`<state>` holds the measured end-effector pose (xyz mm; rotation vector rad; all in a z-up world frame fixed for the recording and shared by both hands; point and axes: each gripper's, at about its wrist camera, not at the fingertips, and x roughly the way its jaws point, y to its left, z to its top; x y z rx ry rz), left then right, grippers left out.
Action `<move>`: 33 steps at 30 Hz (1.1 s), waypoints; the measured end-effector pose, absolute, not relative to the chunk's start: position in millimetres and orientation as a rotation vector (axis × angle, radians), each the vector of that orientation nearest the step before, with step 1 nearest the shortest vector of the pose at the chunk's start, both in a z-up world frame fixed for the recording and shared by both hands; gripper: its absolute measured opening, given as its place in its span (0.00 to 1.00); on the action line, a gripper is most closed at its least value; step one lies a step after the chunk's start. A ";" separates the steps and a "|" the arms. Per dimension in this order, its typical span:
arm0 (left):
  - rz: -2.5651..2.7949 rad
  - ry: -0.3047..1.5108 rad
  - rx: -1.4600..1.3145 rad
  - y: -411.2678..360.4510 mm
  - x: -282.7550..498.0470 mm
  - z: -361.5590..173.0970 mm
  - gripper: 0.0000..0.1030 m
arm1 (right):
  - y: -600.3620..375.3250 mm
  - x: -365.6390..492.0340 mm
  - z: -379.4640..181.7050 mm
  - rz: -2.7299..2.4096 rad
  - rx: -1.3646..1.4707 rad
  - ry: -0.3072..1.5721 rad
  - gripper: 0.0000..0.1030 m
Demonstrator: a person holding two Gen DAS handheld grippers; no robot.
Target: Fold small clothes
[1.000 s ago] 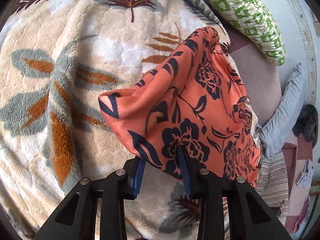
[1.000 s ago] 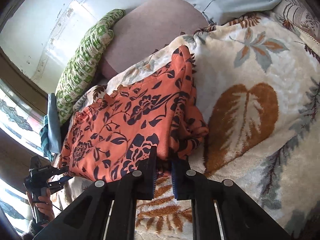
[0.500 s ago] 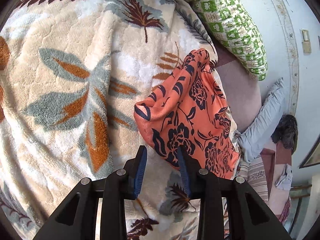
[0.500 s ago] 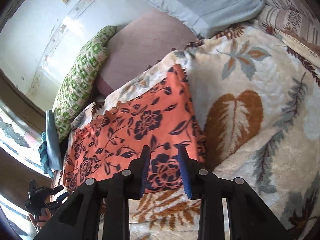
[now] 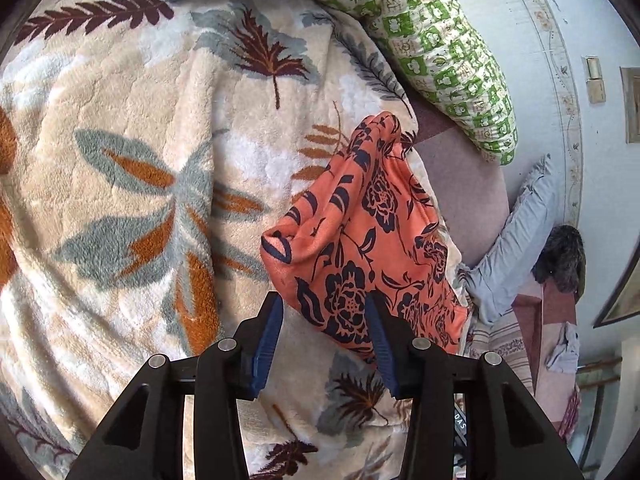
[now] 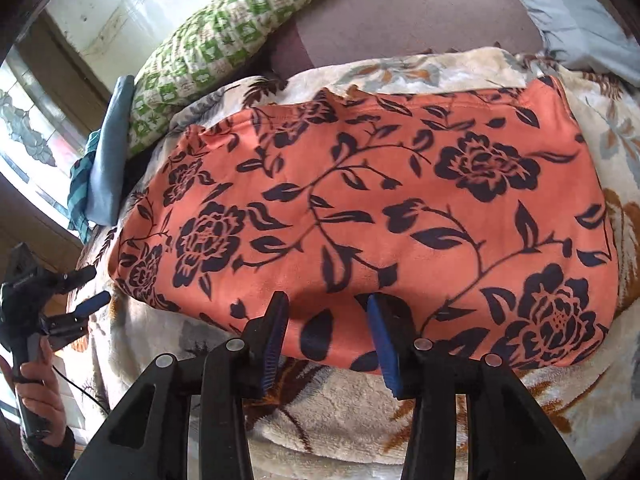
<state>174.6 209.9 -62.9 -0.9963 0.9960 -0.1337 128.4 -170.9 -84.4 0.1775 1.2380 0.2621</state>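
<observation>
An orange garment with dark blue flowers [image 5: 368, 248] lies folded on a fleece leaf-print blanket [image 5: 140, 160]. My left gripper [image 5: 322, 312] hovers just short of its near corner. Its jaws are opening and the blue pads touch no cloth. In the right wrist view the garment [image 6: 360, 200] spreads flat as a wide rectangle. My right gripper [image 6: 326, 312] hangs over the middle of its near edge, jaws opening, the cloth below them and not pinched. The left gripper [image 6: 94, 286] shows at the far left, held by a person's hand [image 6: 36, 384].
A green-and-white patterned pillow [image 5: 436, 48] and a grey-blue pillow [image 5: 516, 240] lie past the garment on a mauve sheet [image 6: 400, 12]. A folded blue cloth [image 6: 108, 160] sits at the blanket's left end near a window. Bare blanket [image 6: 360, 412] runs along the near side.
Both grippers have let go of the garment and spread their jaws. The left one drew back from the corner. The right one slid along the near edge; the garment now lies flat.
</observation>
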 end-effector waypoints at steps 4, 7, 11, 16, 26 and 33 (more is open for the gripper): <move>-0.173 0.978 -0.925 224.4 184.5 -59.6 0.55 | -121.4 119.7 -71.7 0.379 -0.007 1.171 0.58; -0.184 1.038 -0.905 231.1 203.0 -66.8 0.55 | -67.0 109.7 -75.0 0.480 -0.214 1.143 0.59; -0.184 1.113 -0.863 237.0 232.6 -68.5 0.55 | 0.6 94.9 -85.5 0.577 -0.442 1.072 0.62; -0.208 1.164 -0.770 237.4 269.5 -54.7 0.55 | 56.9 82.1 -112.3 0.635 -0.656 1.007 0.64; -0.264 1.255 -0.692 206.4 350.3 -54.6 0.55 | 64.5 97.9 -124.3 0.585 -0.652 0.906 0.19; -0.260 1.342 -0.625 157.4 395.8 -82.4 0.49 | 59.1 96.4 -125.8 0.596 -0.623 0.883 0.19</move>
